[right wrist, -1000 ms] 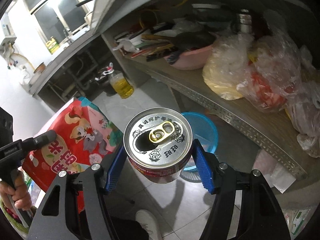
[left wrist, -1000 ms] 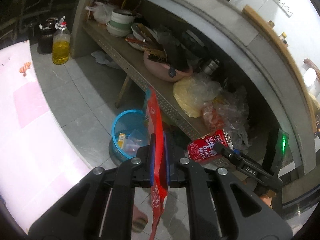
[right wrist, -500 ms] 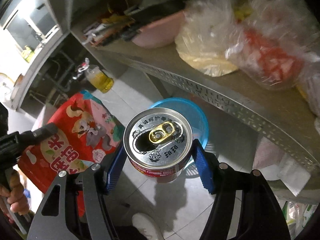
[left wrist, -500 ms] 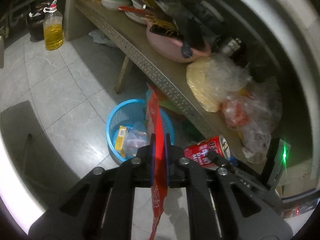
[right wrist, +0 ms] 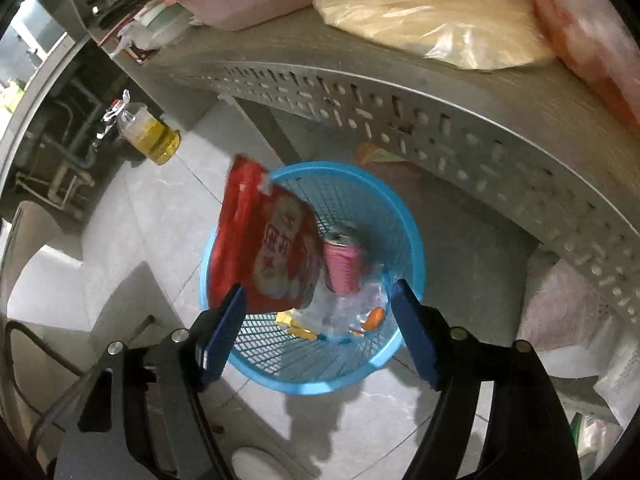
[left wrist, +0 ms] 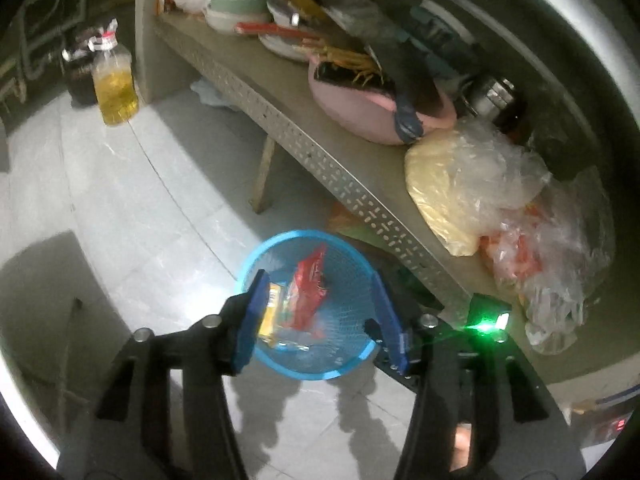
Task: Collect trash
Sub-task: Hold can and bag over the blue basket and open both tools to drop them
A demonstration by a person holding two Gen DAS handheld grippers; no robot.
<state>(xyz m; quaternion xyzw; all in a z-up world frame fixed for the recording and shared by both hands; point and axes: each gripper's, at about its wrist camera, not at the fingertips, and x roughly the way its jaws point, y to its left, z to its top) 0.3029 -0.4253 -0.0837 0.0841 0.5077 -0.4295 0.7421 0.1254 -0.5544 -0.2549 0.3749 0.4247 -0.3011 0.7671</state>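
A: Where does the trash lie from the claws?

B: Below both. The left gripper (left wrist: 320,312) and the right gripper (right wrist: 320,332) each hang over the blue basket (right wrist: 416,248) with fingers spread wide and nothing between them. The red snack bag (right wrist: 264,248) is at the basket's mouth, its long axis tilted, upper corner above the near-left rim. The pink can (right wrist: 344,268) sits inside, roughly upright against the mesh.

A: Which arm is nearer?

B: Hard to say; both frame the basket between their pads. A judgement: any coming reach for more trash starts by lifting straight up and away.

A: Do the views differ?

B: The right wrist shows the can; in the left wrist view the snack bag (left wrist: 308,288) hides it, though the crowded shelf (left wrist: 320,160) shows.
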